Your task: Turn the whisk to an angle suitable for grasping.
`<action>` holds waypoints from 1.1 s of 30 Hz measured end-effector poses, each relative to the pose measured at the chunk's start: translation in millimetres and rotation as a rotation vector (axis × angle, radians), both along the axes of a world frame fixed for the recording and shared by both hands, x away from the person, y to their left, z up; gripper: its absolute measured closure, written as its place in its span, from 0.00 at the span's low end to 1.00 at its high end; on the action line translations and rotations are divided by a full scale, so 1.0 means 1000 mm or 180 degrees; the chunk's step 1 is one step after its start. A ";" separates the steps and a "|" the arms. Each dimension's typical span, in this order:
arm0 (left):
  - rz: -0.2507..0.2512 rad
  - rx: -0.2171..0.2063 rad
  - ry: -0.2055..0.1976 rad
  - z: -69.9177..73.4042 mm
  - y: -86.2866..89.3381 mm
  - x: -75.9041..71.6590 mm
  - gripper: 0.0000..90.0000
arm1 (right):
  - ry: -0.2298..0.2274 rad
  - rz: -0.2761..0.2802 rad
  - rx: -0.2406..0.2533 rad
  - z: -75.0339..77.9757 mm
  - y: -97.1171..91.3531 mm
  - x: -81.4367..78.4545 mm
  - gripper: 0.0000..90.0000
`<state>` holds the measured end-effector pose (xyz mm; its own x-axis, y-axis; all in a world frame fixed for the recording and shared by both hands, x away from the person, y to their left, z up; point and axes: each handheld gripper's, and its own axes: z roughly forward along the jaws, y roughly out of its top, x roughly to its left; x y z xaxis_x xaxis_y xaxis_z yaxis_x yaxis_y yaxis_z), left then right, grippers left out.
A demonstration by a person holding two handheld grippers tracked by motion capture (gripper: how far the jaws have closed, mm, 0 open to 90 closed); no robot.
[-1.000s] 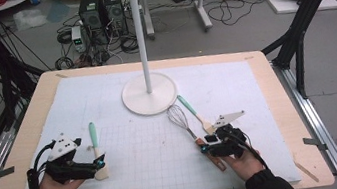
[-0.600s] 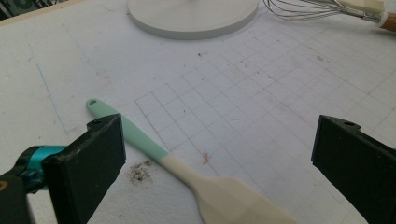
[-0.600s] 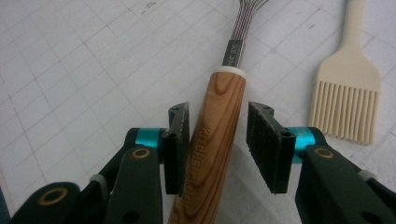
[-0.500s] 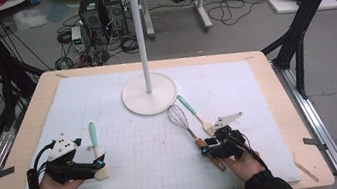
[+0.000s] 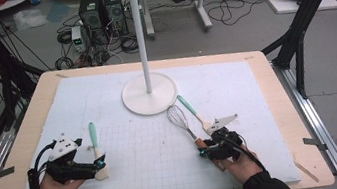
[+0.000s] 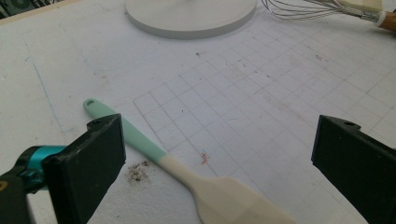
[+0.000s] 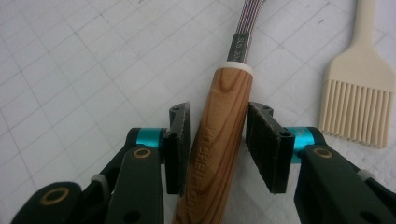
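A whisk (image 5: pixel 176 116) with a wooden handle (image 7: pixel 224 121) lies on the white gridded mat (image 5: pixel 144 148), right of centre. My right gripper (image 5: pixel 205 148) is low over the mat, and its jaws (image 7: pixel 219 109) are shut on the handle just below the metal collar, pads against both sides. On the left lies a spatula (image 5: pixel 94 141) with a mint handle and cream blade (image 6: pixel 154 149). My left gripper (image 5: pixel 100 165) stands wide open by its blade end. In the left gripper view the spatula runs across the mat between the two jaws (image 6: pixel 222 130), untouched.
A white pole stand with a round base (image 5: pixel 149 93) stands mid-table, also ahead in the left gripper view (image 6: pixel 191 16). A cream pastry brush with a mint handle (image 5: pixel 194 111) lies just right of the whisk (image 7: pixel 359 107). The wooden table edge (image 5: pixel 280 108) frames the mat.
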<state>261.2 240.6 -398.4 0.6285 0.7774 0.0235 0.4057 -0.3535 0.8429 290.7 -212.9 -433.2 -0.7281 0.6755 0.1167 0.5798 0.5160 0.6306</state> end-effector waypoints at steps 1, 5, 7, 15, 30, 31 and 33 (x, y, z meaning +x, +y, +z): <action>-0.0001 -0.0001 0.0000 0.000 0.000 0.000 0.04 | -0.0021 -0.0006 -0.0004 0.000 0.001 0.000 0.66; 0.0001 0.0000 0.0000 0.000 0.000 0.000 0.04 | -0.0033 -0.0038 -0.0029 0.000 0.003 0.001 0.65; -0.0001 -0.0001 -0.0005 0.000 0.000 0.000 0.04 | -0.0045 -0.0055 -0.0046 0.000 0.005 0.001 0.65; -0.0006 -0.0003 -0.0002 0.000 -0.001 0.000 0.04 | -0.0067 -0.0105 -0.0077 0.000 0.007 0.000 0.69; -0.0001 -0.0008 -0.0005 0.000 0.000 0.000 0.04 | -0.0073 -0.0115 -0.0089 0.000 0.004 0.002 0.78; -0.0003 -0.0010 -0.0005 0.000 0.000 0.000 0.04 | -0.0074 -0.0104 -0.0096 0.000 0.004 0.002 0.78; -0.0002 -0.0013 -0.0010 0.000 0.000 0.000 0.04 | -0.0073 -0.0105 -0.0105 0.001 0.003 0.002 0.78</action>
<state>261.2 240.4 -398.4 0.6290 0.7771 0.0224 0.4027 -0.3504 0.8456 292.8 -209.5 -432.3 -0.7076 0.7023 0.0776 0.5825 0.5176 0.6268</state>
